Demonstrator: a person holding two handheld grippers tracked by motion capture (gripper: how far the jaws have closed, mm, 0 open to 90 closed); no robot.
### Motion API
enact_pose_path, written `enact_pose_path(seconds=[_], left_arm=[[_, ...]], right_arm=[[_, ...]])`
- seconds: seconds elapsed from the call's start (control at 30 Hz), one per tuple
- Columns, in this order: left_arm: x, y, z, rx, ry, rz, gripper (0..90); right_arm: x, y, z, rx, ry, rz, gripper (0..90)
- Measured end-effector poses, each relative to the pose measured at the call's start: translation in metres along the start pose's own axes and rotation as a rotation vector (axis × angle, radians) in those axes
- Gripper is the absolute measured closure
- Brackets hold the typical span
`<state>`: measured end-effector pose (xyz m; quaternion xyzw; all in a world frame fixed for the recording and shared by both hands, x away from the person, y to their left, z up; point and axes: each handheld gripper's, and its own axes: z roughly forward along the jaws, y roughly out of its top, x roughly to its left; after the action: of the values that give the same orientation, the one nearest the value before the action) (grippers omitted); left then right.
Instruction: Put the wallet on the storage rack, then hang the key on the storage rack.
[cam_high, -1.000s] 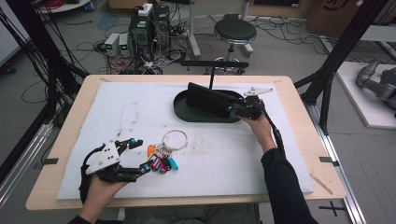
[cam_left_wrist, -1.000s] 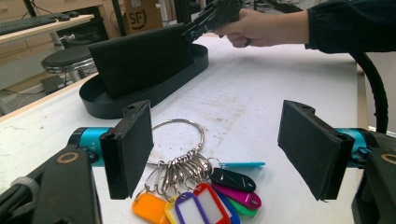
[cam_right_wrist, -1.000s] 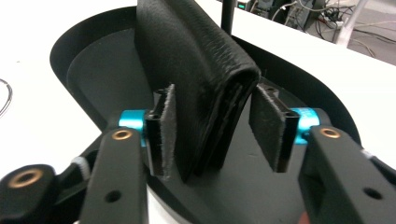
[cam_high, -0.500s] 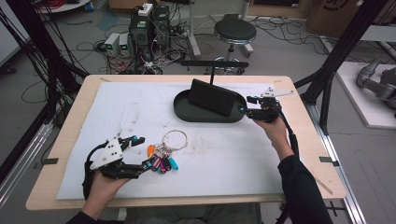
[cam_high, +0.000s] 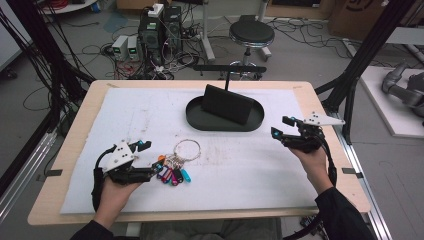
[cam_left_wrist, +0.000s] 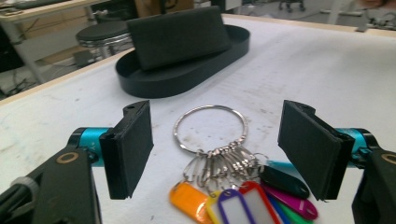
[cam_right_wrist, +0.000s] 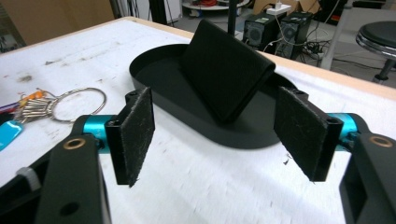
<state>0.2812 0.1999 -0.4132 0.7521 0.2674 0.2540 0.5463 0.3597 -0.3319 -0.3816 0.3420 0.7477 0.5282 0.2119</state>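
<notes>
A black oval tray (cam_high: 200, 122) lies at the back middle of the white mat, with a black wallet-like block (cam_high: 227, 104) standing on edge in it. Right of the tray, my right gripper (cam_high: 279, 126) hovers over the mat; its jaws have just been opening and nothing is between them. In the right gripper view its jaws (cam_right_wrist: 215, 135) frame the tray (cam_right_wrist: 161, 70) and the block (cam_right_wrist: 226, 70). A key ring with several coloured tags (cam_high: 175, 162) lies at the front left. My left gripper (cam_high: 150, 159) is open around the tags (cam_left_wrist: 238, 196), with the ring (cam_left_wrist: 210, 135) just ahead.
The white mat (cam_high: 250, 170) covers most of the wooden table (cam_high: 325, 165). Behind the table stand a stool (cam_high: 251, 32), computer boxes (cam_high: 160, 30) and cables on the floor. Black frame posts (cam_high: 360, 65) rise at the right side.
My right gripper has drawn away from the block's right end, moving right and nearer the person, and its jaws have opened. The block stays in the tray. The left gripper has not moved.
</notes>
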Motion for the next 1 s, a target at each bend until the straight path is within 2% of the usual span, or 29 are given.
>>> enact_pose_path(seconds=[0.1, 0.27, 0.5, 0.6, 0.7, 0.8, 1.0], left_arm=[[0.002, 0.0, 0.001, -0.005, 0.028, -0.015, 25.9], [0.005, 0.0, 0.007, -0.017, 0.022, -0.032, 24.9], [0.01, 0.0, 0.013, -0.023, 0.024, -0.052, 23.3], [0.014, 0.0, 0.018, -0.036, 0.02, -0.091, 21.6], [0.016, 0.001, 0.022, -0.036, 0.021, -0.111, 21.5], [0.019, 0.003, 0.029, -0.021, 0.022, -0.139, 21.6], [0.018, 0.006, 0.046, 0.027, 0.016, -0.143, 22.9]], right_arm=[[0.004, -0.011, -0.01, -0.008, -0.013, -0.001, 29.0], [0.007, -0.031, -0.025, -0.009, -0.043, 0.009, 28.6], [0.005, -0.036, -0.042, -0.034, -0.092, 0.029, 28.3], [0.004, -0.037, -0.046, -0.035, -0.109, 0.035, 28.3], [0.002, -0.039, -0.047, -0.036, -0.12, 0.039, 28.2], [0.001, -0.041, -0.048, -0.027, -0.128, 0.043, 28.3], [0.0, -0.043, -0.047, -0.016, -0.128, 0.041, 28.3]])
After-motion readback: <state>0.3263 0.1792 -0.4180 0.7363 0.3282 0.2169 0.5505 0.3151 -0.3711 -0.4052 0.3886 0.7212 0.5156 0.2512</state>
